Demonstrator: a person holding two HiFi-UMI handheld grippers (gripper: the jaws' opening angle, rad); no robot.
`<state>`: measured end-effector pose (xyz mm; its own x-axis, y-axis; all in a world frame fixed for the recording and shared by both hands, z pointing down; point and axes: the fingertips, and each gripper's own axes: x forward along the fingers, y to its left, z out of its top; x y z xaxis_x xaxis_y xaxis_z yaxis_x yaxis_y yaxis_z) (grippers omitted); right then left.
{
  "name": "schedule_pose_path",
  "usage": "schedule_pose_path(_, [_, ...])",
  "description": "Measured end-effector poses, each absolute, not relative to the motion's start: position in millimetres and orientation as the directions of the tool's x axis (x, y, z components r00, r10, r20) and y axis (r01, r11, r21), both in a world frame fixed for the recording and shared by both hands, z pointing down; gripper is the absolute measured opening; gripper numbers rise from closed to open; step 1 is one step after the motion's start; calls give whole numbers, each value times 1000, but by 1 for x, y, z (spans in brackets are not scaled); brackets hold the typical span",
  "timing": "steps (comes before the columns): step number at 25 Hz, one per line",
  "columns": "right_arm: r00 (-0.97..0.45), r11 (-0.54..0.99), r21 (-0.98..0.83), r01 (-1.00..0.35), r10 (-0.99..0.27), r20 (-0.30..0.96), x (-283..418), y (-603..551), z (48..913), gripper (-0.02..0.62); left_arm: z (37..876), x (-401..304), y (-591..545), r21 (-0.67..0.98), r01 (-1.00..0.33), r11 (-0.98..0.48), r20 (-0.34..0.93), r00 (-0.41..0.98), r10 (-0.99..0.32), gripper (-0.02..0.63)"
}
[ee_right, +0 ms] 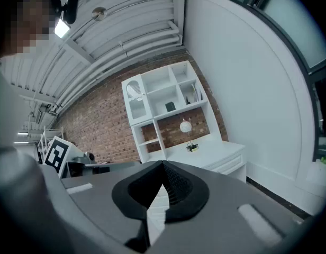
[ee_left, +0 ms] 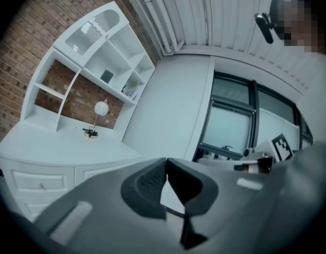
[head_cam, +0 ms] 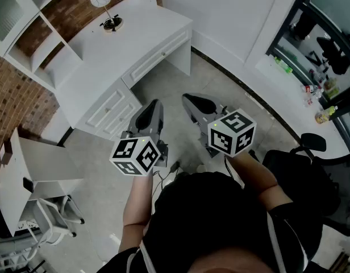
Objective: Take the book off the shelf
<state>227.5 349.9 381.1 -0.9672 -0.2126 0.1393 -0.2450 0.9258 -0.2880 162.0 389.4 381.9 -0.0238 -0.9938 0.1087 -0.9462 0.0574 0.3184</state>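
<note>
**Approach not yet begun: both grippers empty, well apart from the shelf.**

The left gripper (ee_left: 165,165) and right gripper (ee_right: 163,168) are each pinched fully together with nothing between the jaws, and both are held about level over the floor, short of the desk (head_cam: 115,56). The shelf unit (ee_right: 135,110) sits along the desktop's back edge against the brick wall. I take the book to be the thin leaning item (ee_right: 195,94) in the upper right compartment, but it is too small to be sure. A dark flat item (ee_right: 170,106) in the middle compartment is the other candidate. My reading is that the step in hand is the walk-up. The next move calls for closing on the desk, opening one gripper and raising it to that compartment. Count: two grippers, one desk, one shelf unit, one globe lamp (ee_right: 186,126) near the desktop's back edge, and two candidate books.
</note>
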Motion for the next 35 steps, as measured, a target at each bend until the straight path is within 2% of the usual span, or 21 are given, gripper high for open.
schedule_pose_path(9, [-968,922,-301,-244,-214,130,245,336,383,-3,387,179,378,312,-948,70,117,-34,-992,8])
schedule_pose_path(20, [-975,940,-278,-196,-157,155,260,324,393,-3,392,201,361,324,-942,93,109,-60,-992,8])
schedule_pose_path(35, [-964,928,-283,-242,-197,178,268,291,404,-3,402,206,334,356,-931,81,115,-43,-992,8])
